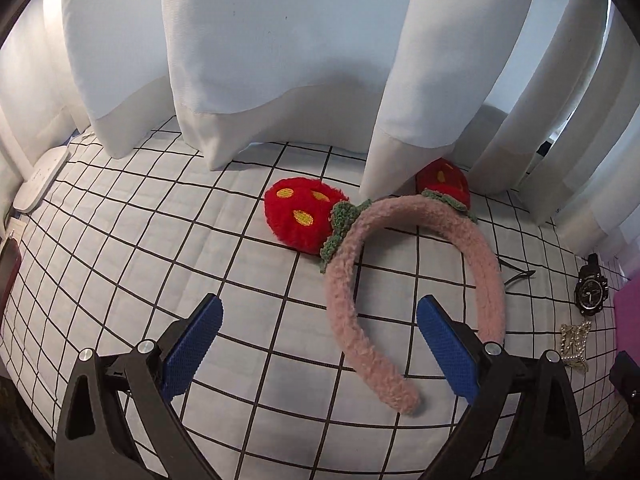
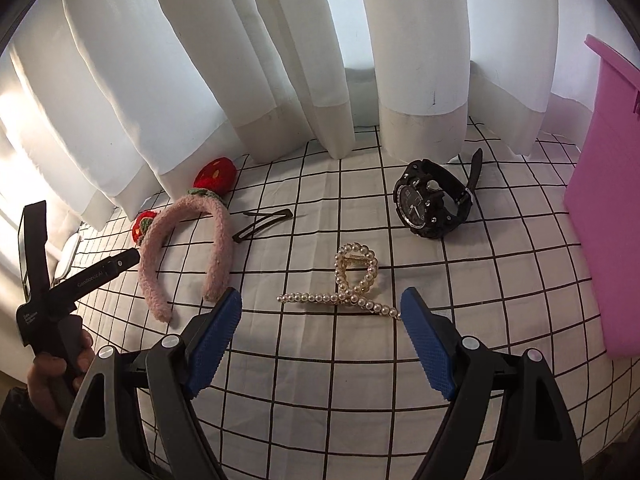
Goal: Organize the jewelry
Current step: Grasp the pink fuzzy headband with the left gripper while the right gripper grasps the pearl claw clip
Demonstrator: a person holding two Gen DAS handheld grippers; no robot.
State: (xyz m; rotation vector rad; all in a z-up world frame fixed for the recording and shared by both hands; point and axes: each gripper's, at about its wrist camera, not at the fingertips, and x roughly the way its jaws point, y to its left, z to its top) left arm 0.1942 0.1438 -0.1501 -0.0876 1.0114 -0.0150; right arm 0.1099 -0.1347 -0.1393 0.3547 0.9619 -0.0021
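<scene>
A fuzzy pink headband (image 1: 490, 280) with red strawberry ears (image 1: 298, 208) lies on the white grid-pattern cover (image 1: 160, 240). My left gripper (image 1: 320, 302) hangs open over it, with the band's near arm between the blue pads, untouched. In the right wrist view a pearl claw clip (image 2: 347, 295) lies just ahead of my open right gripper (image 2: 320, 296), and nothing is held. A black wristwatch (image 2: 426, 204) sits beyond it on the right. A thin black hair clip (image 2: 262, 226) lies beside the headband (image 2: 218, 248). At the left edge a hand (image 2: 52, 376) holds the left gripper (image 2: 86, 229).
A pink box (image 2: 608, 216) stands at the right edge of the cover. White curtains (image 1: 280, 60) hang down onto the back of the surface, one fold partly covering the far strawberry. A flat white device (image 1: 40, 176) lies at the far left.
</scene>
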